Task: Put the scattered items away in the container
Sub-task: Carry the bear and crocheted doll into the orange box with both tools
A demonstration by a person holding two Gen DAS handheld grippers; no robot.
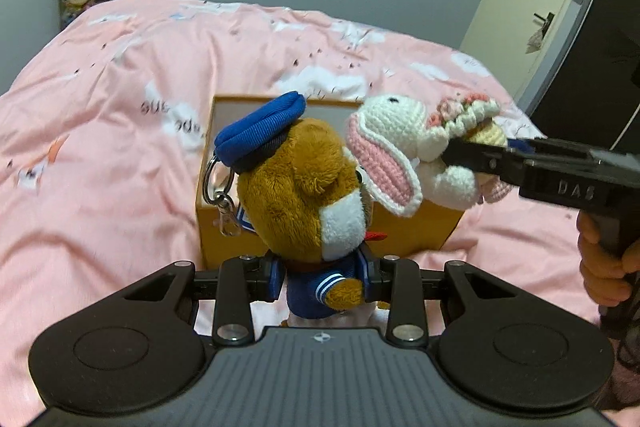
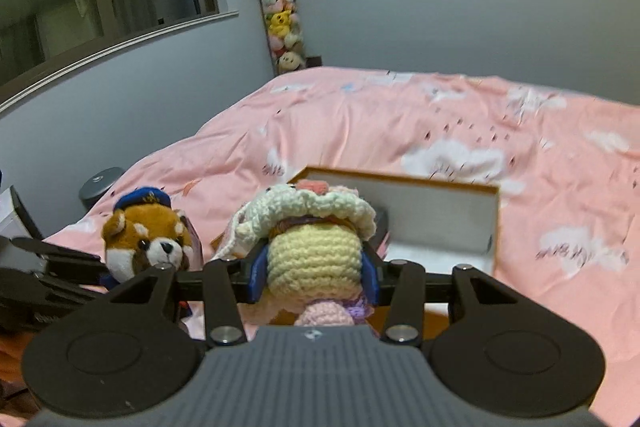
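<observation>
Plush bear (image 1: 304, 183) clamped in left gripper (image 1: 324, 277) and crocheted doll (image 2: 316, 251) pinched in right gripper (image 2: 316, 279) both hang above the open box (image 2: 440, 223) on the bed (image 2: 400, 115); risk: crowding toys collide, or soft bodies slip out beside it.

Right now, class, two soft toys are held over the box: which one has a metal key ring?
The brown plush bear in the blue sailor cap, in the left gripper; the crocheted white rabbit shows none.
</observation>
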